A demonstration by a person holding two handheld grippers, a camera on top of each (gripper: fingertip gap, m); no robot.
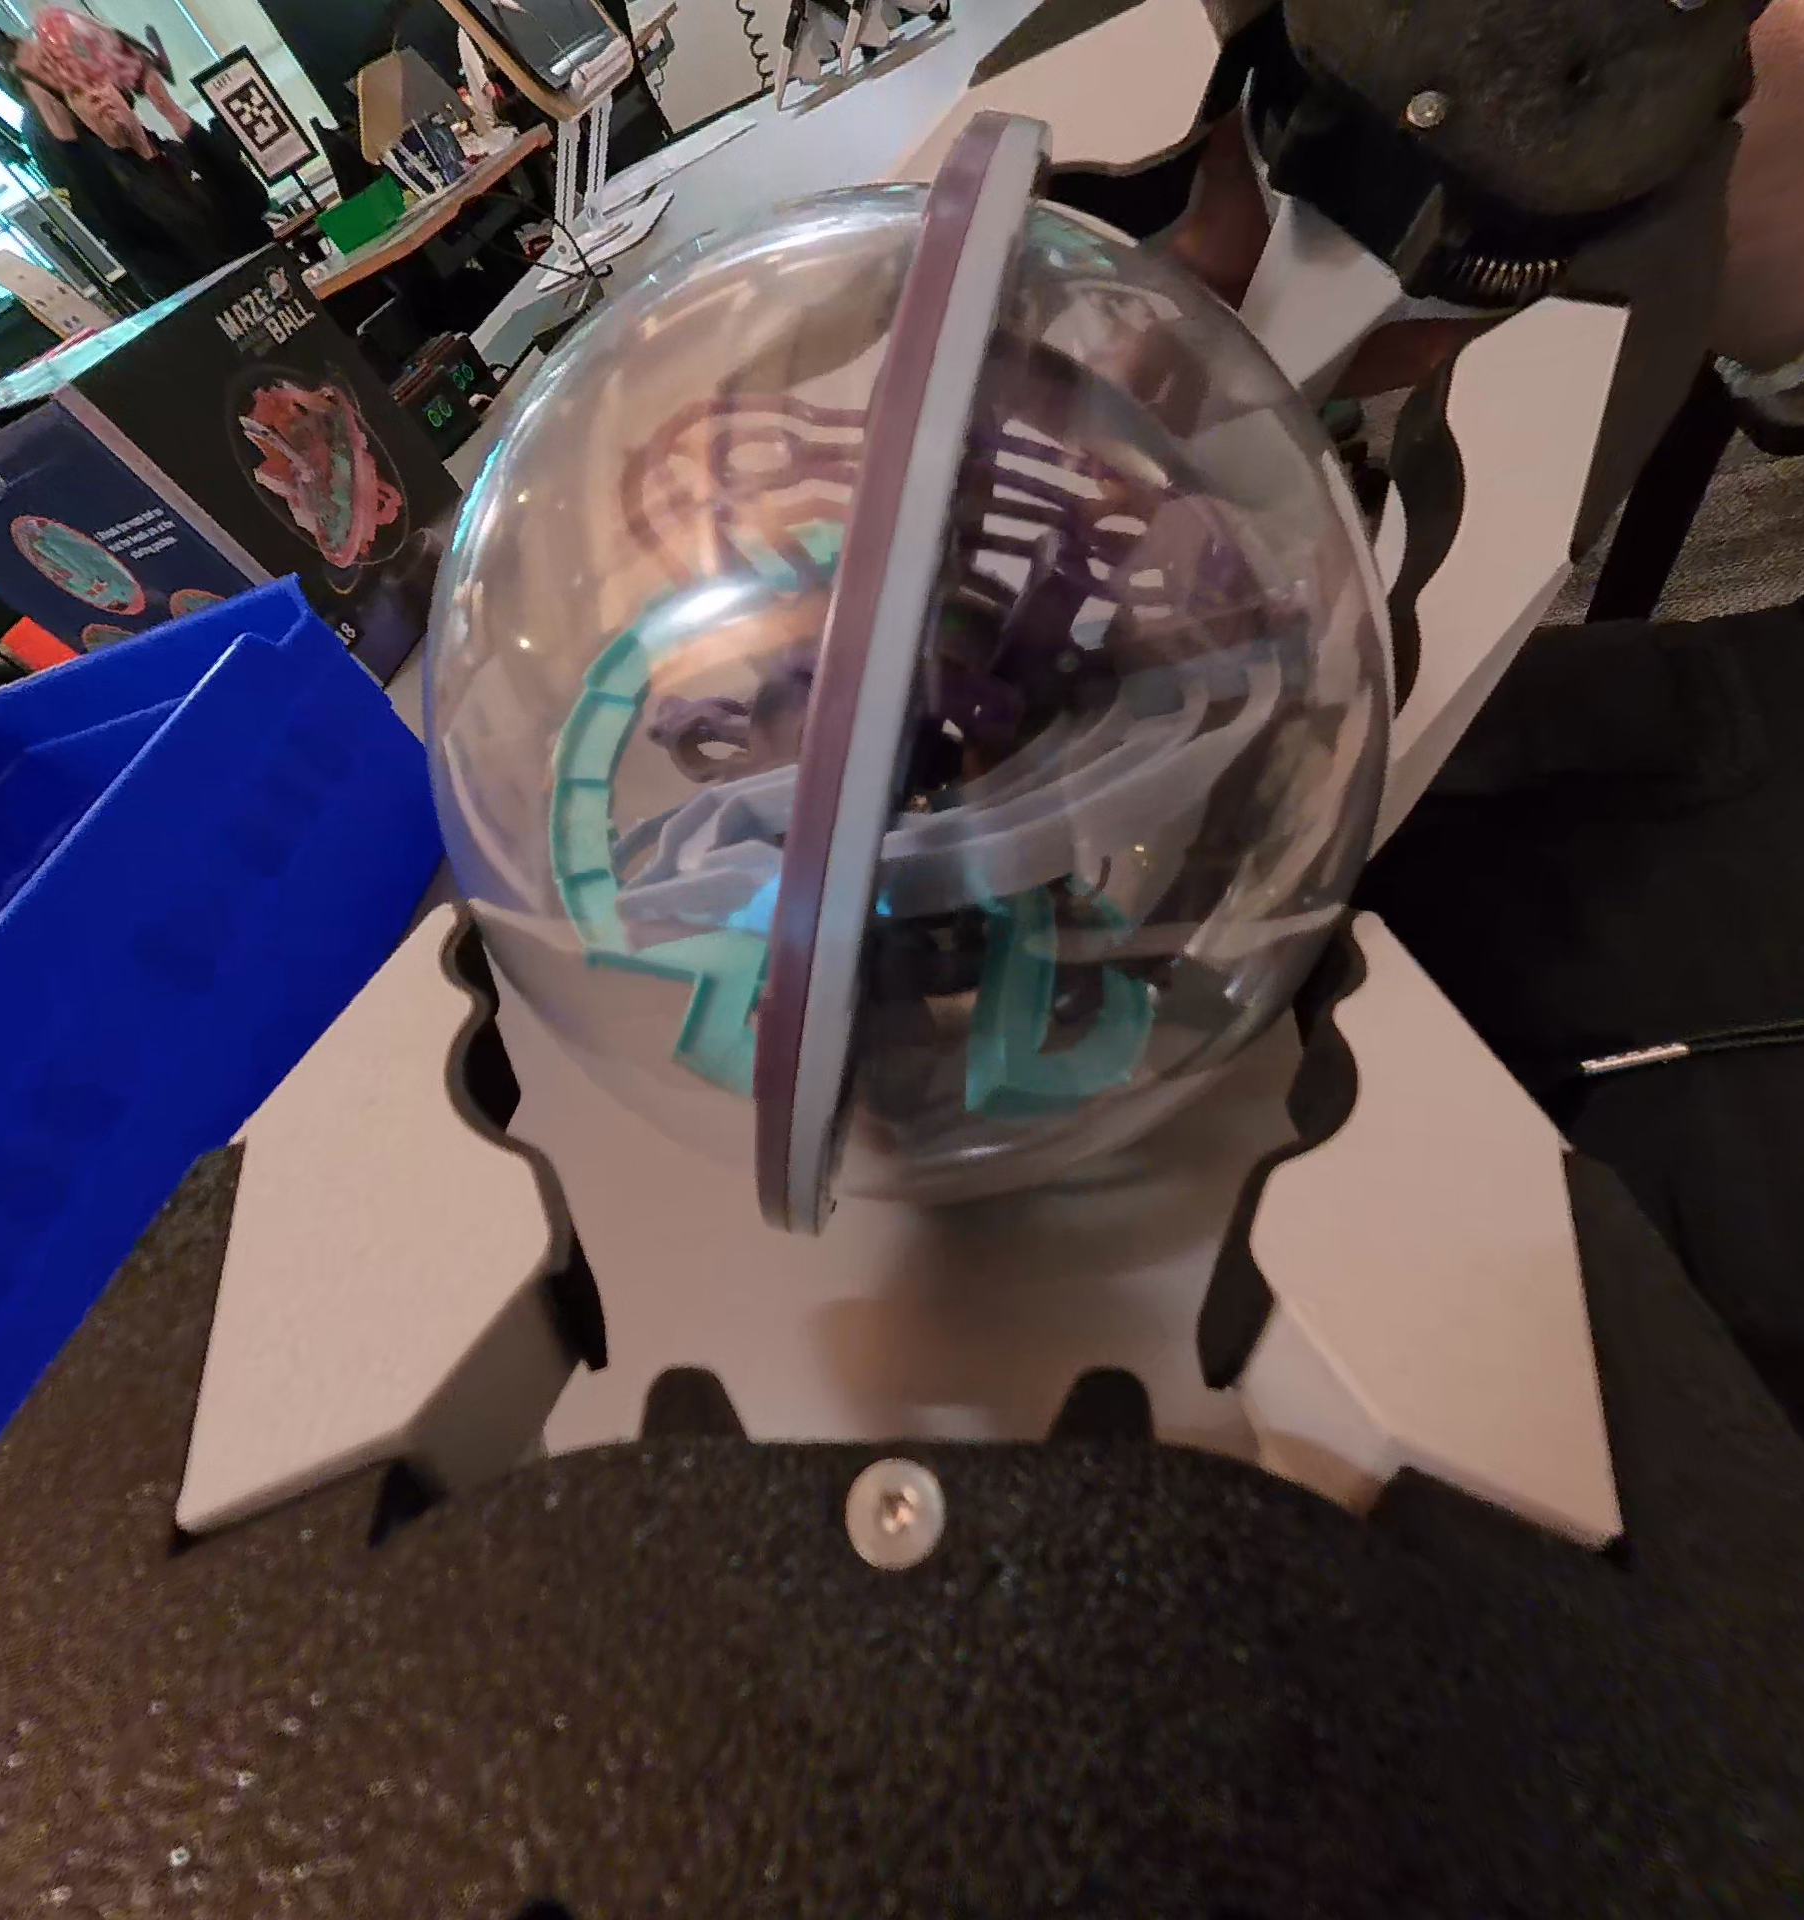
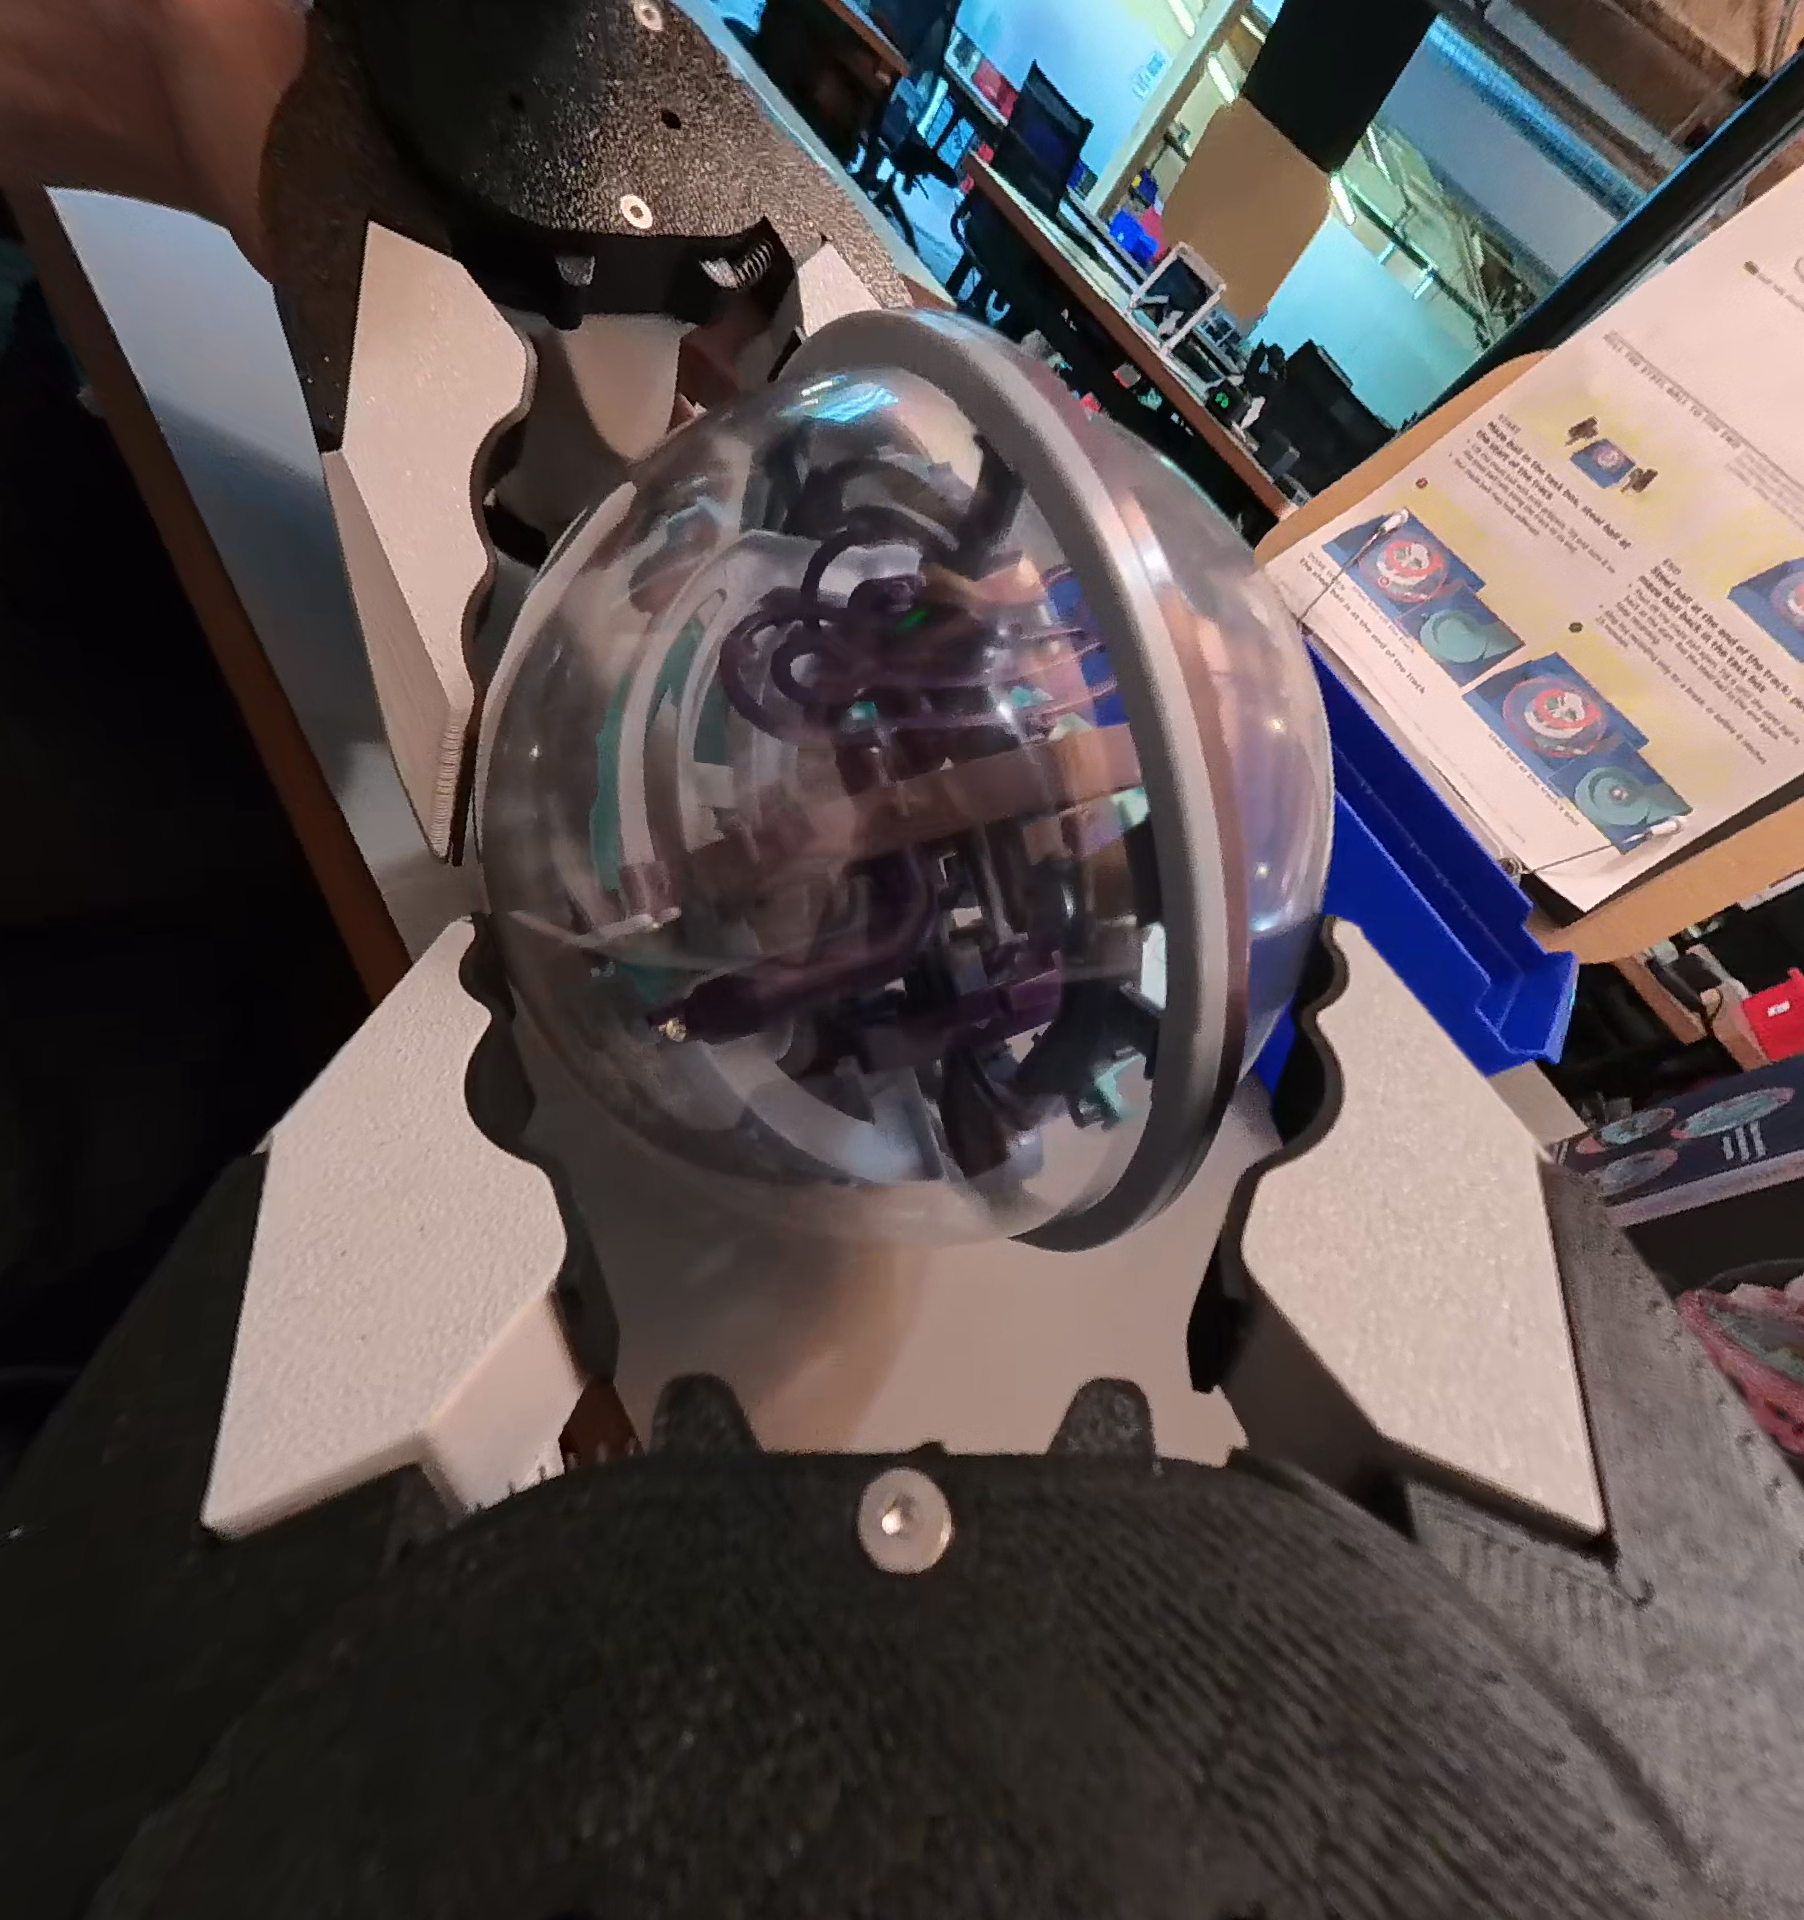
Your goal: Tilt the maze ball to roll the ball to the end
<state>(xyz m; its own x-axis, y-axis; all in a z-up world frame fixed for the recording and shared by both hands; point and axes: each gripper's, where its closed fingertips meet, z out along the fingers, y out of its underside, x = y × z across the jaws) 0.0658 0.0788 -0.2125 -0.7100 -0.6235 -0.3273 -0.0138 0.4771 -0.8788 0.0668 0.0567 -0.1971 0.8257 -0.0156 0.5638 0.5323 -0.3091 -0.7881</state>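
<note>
Clearly the maze ball (image 1: 908, 707) is up off the worktop (image 1: 773, 187), a clear sphere with a grey and purple seam ring running nearly upright around it and teal, lilac and dark purple tracks wound inside. A tiny bright bead that may be the steel ball (image 2: 674, 1029) shows at the end of a purple track low on the near side in the right wrist view; I cannot be sure of it.

Both tools hold the sphere from opposite sides. The left gripper (image 1: 903, 935) has its wavy black-edged fingers (image 1: 482, 1029) spread wide and pressed on the shell either side, and the right gripper (image 2: 893, 966) is clamped on it the same way, fingers (image 2: 493, 1049) against the curve.

By my reading the tilting step is under way, with the run far from plainly finished. The next move calls for slow, small joint rotations of both wrists, keeping squeeze even so the smooth shell does not slip, while watching the bead along its track.

Beyond sit a blue bin (image 1: 150, 852), the dark product box (image 1: 254, 436), and an instruction sheet on cardboard (image 2: 1656, 582).
</note>
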